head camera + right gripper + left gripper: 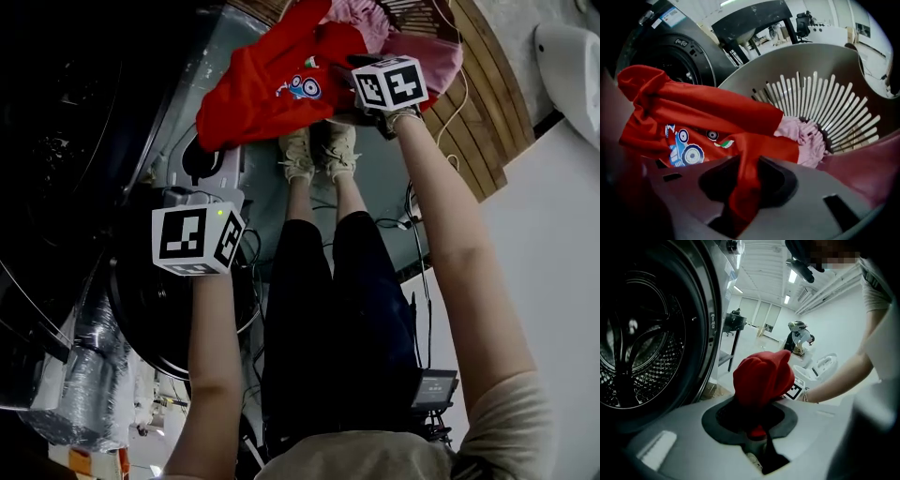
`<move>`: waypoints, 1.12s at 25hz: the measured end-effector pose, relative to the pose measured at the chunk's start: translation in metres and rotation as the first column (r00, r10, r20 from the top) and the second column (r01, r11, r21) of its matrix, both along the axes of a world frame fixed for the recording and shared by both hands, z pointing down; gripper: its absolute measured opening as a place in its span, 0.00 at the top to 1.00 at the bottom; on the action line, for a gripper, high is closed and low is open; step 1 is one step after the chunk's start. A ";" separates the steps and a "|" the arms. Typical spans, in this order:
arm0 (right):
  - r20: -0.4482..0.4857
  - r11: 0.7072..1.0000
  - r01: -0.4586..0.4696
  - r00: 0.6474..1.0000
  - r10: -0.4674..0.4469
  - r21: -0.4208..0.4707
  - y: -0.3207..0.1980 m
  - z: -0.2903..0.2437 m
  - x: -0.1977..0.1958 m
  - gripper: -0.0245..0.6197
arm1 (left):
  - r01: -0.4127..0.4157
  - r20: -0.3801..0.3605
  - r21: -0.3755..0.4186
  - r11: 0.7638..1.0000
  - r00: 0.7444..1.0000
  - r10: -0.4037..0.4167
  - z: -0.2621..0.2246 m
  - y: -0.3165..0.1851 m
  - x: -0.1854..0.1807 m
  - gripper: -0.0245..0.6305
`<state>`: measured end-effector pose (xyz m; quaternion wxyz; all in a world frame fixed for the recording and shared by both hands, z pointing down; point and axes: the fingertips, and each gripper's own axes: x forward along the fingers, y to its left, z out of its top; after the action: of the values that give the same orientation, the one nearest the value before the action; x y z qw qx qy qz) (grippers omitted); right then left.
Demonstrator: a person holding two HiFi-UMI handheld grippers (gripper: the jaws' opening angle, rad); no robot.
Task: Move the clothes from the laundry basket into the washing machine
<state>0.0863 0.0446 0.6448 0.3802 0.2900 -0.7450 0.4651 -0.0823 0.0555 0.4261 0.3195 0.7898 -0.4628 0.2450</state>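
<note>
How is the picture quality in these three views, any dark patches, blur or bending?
Head view: the washing machine side is nearly black, while the floor at right is very bright. Left gripper view: the wide-angle lens bends the machine's round opening, and the close red shirt looks soft. Right gripper view: the laundry basket bows outward and the corners go dark.

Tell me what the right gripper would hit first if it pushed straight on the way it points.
The red shirt: a fold lies between the right gripper's open jaws. Behind it likely the pink cloth in the basket; depth is unclear.
</note>
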 end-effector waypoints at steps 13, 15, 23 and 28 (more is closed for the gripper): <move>0.358 0.941 -0.245 0.921 0.151 0.235 -0.022 -0.221 -0.001 0.88 | -0.128 -0.123 0.029 0.991 0.984 0.131 -0.014 -0.008 0.068 0.83; 0.407 0.928 -0.270 0.901 0.150 0.256 -0.023 -0.260 -0.005 0.88 | -0.177 -0.166 0.047 0.983 0.969 0.182 -0.024 -0.010 0.087 0.82; 0.507 0.903 -0.319 0.851 0.139 0.288 -0.039 -0.336 -0.019 0.88 | -0.335 -0.210 0.150 0.930 0.909 0.361 -0.060 -0.010 0.132 0.47; 0.550 0.917 -0.291 0.829 0.100 0.273 -0.032 -0.352 -0.045 0.89 | -0.345 -0.135 0.189 0.919 0.918 0.373 -0.060 -0.021 0.136 0.38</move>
<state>0.0415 0.0123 0.2932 0.0549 0.2899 -0.8556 0.4253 0.0532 0.0340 0.3665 0.2420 0.9025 -0.2991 0.1937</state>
